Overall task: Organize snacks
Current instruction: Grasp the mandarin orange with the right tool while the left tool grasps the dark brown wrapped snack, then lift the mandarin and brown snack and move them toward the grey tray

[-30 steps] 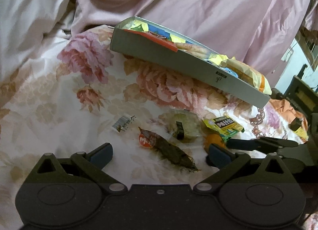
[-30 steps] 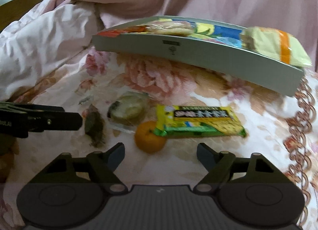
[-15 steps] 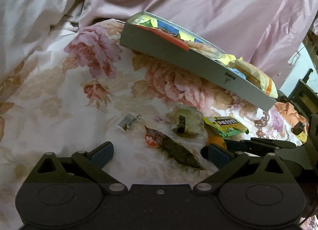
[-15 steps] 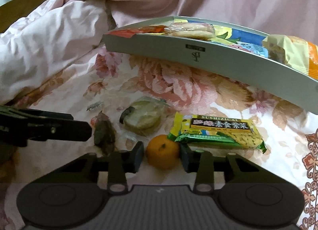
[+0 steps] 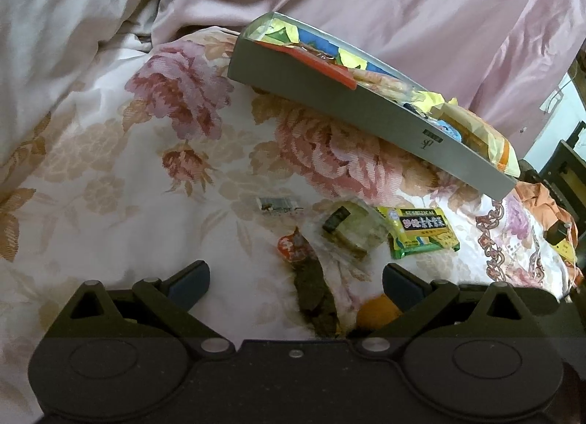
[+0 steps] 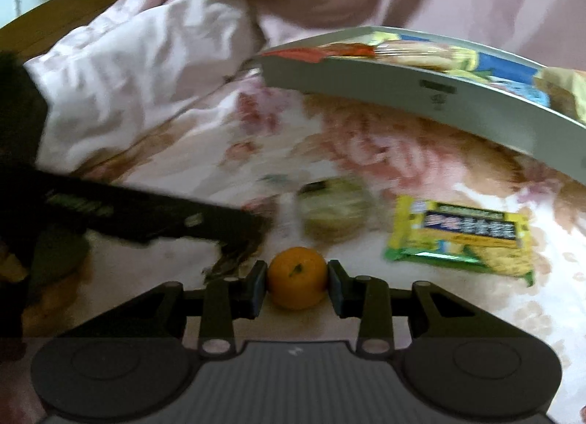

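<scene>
We're clamping the right gripper (image 6: 297, 287) on the mandarin (image 6: 296, 276) for the gray box (image 6: 403, 94) at 1 o'clock; left gripper (image 5: 295, 277) is hanging wide open, empty, straddling the dark wrapper (image 5: 315, 299).

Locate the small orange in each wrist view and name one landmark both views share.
Left wrist: the orange sits low, right of centre, partly hidden behind the left gripper's right finger.
Right wrist: the orange sits low centre, clamped by the right gripper.
Shared landmark: the yellow-green snack packet.
</scene>
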